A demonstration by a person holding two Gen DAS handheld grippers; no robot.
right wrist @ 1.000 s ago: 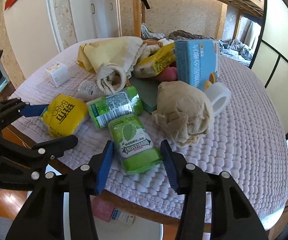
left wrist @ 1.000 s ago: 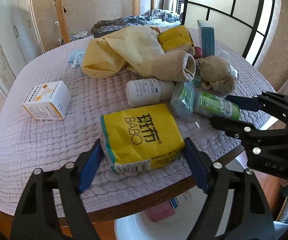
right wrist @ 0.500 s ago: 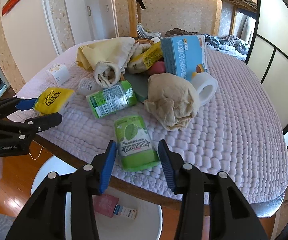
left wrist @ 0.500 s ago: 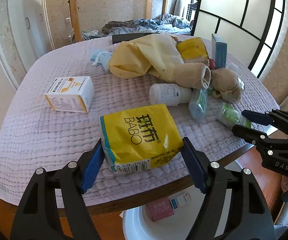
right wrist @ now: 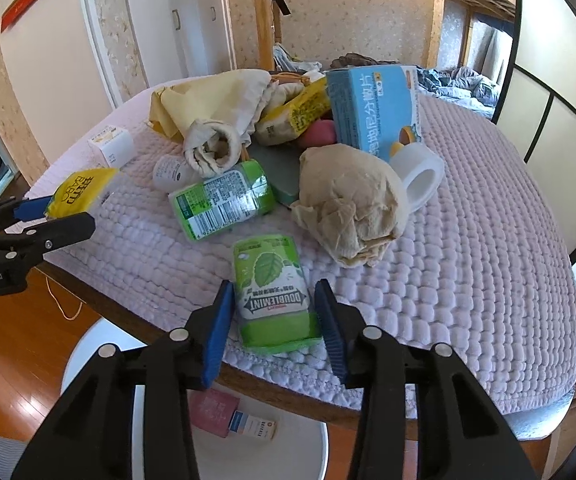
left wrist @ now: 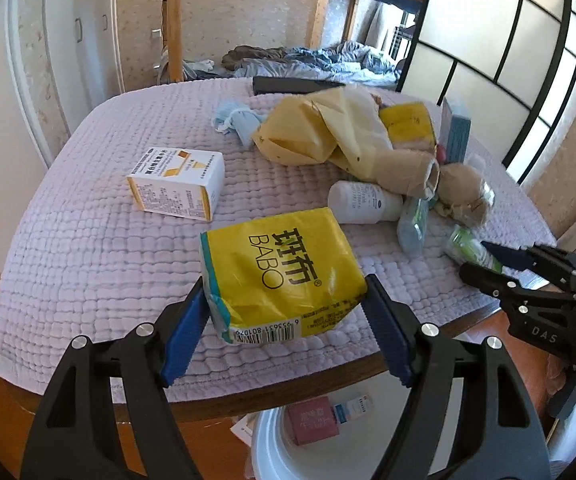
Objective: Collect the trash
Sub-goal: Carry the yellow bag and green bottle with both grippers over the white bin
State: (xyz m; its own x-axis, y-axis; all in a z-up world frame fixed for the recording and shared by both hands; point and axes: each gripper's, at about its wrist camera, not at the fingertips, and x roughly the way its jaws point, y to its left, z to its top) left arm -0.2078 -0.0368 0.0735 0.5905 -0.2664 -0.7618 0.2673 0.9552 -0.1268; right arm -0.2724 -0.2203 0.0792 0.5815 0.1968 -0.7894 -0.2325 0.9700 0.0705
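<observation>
My left gripper (left wrist: 285, 284) is shut on a yellow BABO tissue pack (left wrist: 279, 268), blue pads pressing its two sides just above the near table edge. That gripper (right wrist: 59, 212) also shows at the left of the right wrist view, with the yellow pack (right wrist: 75, 192) in it. My right gripper (right wrist: 273, 284) grips a green Doublemint gum pack (right wrist: 271, 280) at the table's front edge, and its jaws are still closing on it. It shows again at the right of the left wrist view as the right gripper (left wrist: 474, 258). A white bin (right wrist: 322, 452) stands under the edge, holding a pink box (right wrist: 211, 408).
On the lilac quilted table cover (left wrist: 87, 248) lie a white and orange carton (left wrist: 175, 184), a white bottle (left wrist: 360, 202), a yellowish cloth bag (left wrist: 328, 136), a crumpled brown paper ball (right wrist: 348, 204), a green wipes pack (right wrist: 223, 200), a blue box (right wrist: 376, 108) and a tape roll (right wrist: 420, 176).
The left gripper has shifted and rolled a little with the yellow pack held. The right gripper's jaws have narrowed, and the green pack has come away from the pile toward the table edge.
</observation>
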